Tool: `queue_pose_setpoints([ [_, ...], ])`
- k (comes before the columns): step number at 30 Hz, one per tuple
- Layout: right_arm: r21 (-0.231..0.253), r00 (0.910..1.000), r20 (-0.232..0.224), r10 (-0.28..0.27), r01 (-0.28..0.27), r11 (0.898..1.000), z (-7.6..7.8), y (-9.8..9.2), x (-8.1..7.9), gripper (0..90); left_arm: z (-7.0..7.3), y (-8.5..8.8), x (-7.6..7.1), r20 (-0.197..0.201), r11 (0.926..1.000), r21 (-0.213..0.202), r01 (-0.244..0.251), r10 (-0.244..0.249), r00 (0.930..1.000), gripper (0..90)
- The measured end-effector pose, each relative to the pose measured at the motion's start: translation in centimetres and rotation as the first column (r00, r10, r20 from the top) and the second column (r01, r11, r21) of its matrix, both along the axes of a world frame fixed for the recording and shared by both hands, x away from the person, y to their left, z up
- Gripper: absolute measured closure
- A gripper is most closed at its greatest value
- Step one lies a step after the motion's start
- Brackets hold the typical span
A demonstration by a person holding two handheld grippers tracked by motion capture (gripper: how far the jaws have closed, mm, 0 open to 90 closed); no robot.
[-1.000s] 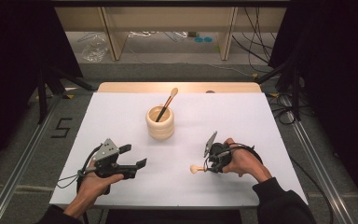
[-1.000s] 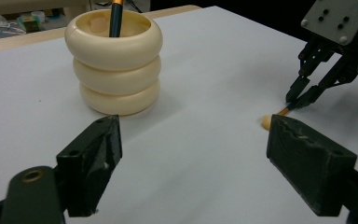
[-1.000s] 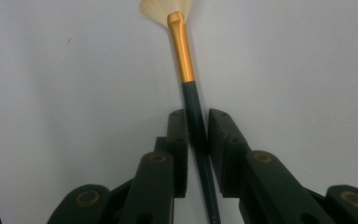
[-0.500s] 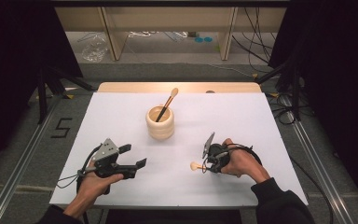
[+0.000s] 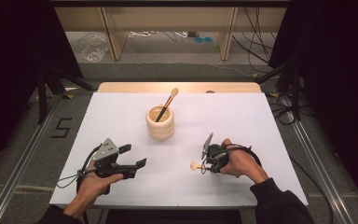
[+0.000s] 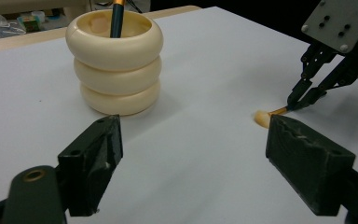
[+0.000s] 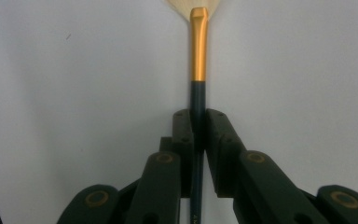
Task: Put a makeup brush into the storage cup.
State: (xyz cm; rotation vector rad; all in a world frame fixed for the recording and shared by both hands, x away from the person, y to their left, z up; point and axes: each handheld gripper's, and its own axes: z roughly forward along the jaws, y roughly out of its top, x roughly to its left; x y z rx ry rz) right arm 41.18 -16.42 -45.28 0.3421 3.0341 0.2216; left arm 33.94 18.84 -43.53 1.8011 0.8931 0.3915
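Brush [image 7: 198, 93] clamped between right claw [image 7: 198, 122] (bristles outward).

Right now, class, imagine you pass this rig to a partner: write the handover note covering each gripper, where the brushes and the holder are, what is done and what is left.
Right gripper: jaws have just closed on the brush on the table, gripping its dark handle; the bristles lie on the white table.
Left gripper: open, holding nothing, aimed toward the cream ringed holder.
Holder: upright mid-table, one brush standing in it.
Done: one brush in the holder, second gripped.
Left: probably lift the gripped brush and put it in the holder.
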Motion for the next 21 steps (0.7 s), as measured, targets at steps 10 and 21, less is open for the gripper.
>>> queue_pose_setpoints([
  [10, 0.027, 0.9998, 0.016, 0.009, -0.010, 1.000, 0.5, 0.2, -0.2, 83.3, 0.0, 0.0, 0.0, 0.001, 1.0000, -0.004, -0.006, 0.006, 1.0000, 18.7],
  [21, 0.098, 0.9979, 0.050, -0.042, 0.037, 0.994, 1.1, -0.2, 0.0, 83.3, 0.0, 0.1, 0.0, 0.003, 1.0000, -0.004, -0.004, 0.004, 1.0000, 18.8],
])
